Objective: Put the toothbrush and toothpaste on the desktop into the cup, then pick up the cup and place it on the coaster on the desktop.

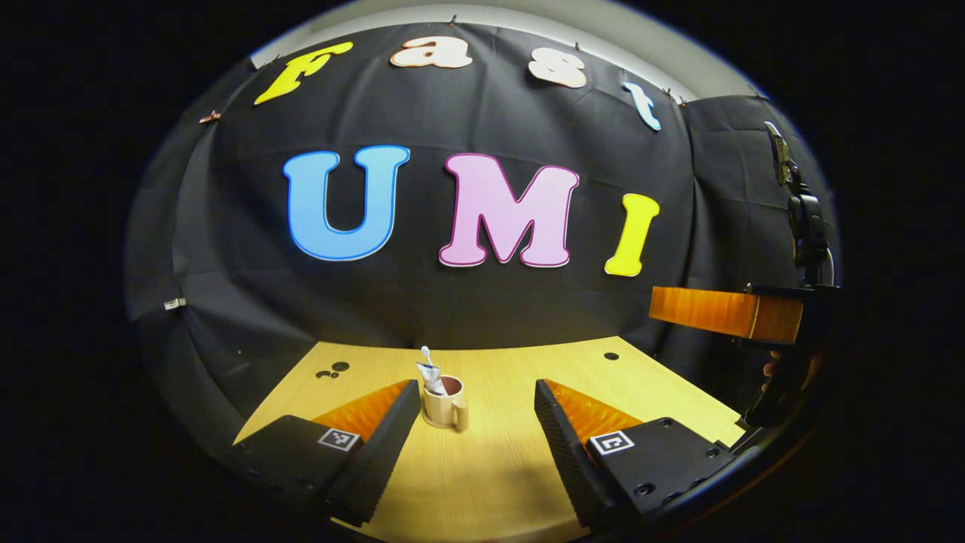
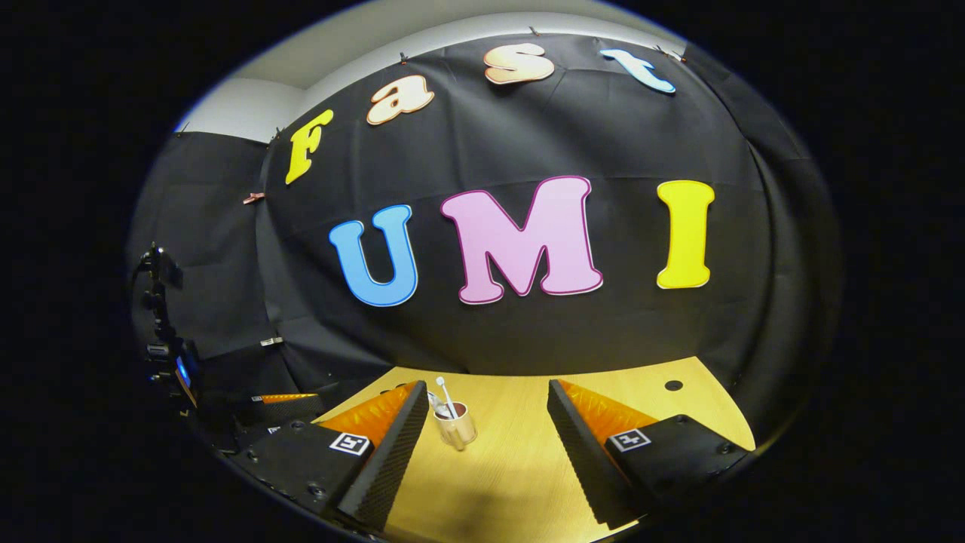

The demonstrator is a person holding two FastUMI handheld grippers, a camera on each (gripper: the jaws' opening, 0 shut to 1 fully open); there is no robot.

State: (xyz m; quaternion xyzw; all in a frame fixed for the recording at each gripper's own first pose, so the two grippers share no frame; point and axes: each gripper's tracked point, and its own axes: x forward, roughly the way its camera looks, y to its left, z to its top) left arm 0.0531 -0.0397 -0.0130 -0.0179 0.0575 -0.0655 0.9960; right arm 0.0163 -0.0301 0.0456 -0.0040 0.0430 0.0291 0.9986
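A beige cup point(image 1: 445, 409) with a handle stands upright on the wooden table point(image 1: 497, 467). The white toothbrush point(image 1: 426, 354) and the toothpaste tube point(image 1: 432, 375) stick up out of it. My left gripper point(image 1: 476, 386) is open, above the table, and the cup lies ahead near its left finger, apart from both fingers. In the right gripper view the cup point(image 2: 456, 428) holds the toothbrush point(image 2: 445, 394) and the tube point(image 2: 436, 405). It stands just right of the left finger of my open right gripper point(image 2: 488, 386), which holds nothing.
The other gripper's orange finger point(image 1: 716, 311) and the hand holding it point(image 1: 780, 373) hang high at the right edge. Small dark round marks point(image 1: 333, 369) lie on the table's far left, another point(image 1: 611, 355) at the far right. A camera stand point(image 2: 160, 324) rises at the left.
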